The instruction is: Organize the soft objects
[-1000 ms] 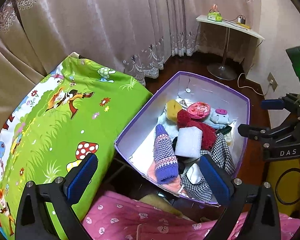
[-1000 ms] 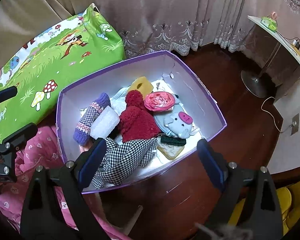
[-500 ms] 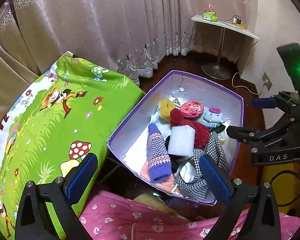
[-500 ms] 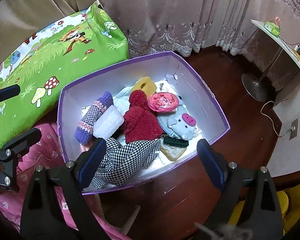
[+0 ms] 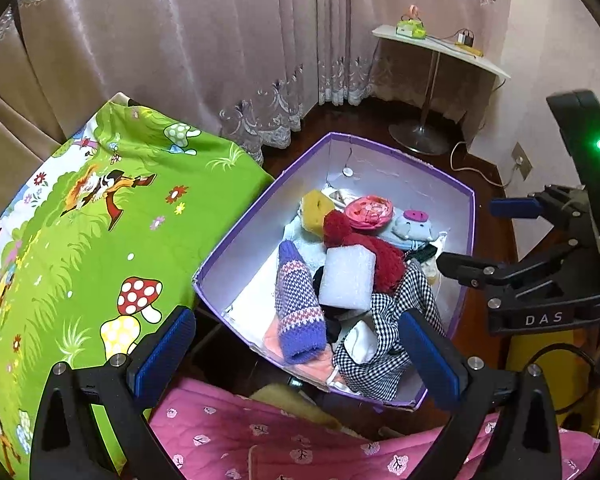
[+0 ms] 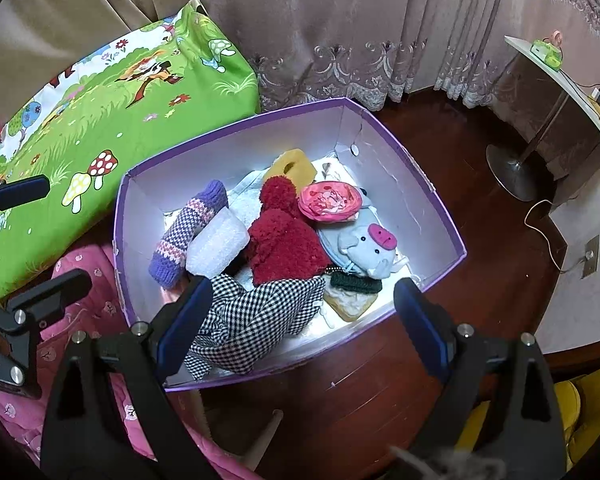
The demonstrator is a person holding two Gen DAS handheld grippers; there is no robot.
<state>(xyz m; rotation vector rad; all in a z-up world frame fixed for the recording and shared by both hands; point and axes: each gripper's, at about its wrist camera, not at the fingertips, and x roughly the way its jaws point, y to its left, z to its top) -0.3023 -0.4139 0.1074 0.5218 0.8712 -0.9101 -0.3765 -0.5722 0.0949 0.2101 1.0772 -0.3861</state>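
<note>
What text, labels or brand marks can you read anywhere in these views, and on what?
"DAS": white letters on the black body of the right hand-held gripper, seen in the left wrist view.
Nothing else is readable: the purple box, the green cartoon cloth and the soft items carry pictures only, no legible words.

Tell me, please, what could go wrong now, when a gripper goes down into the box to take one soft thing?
1. The things lie in a heap: the foam block rests between the sock and the red hat, so open fingers may catch two at once.
2. The checked cloth hangs at the box wall; pulling it might drag neighbours out.
3. The left gripper and right gripper are close and could collide.
</note>
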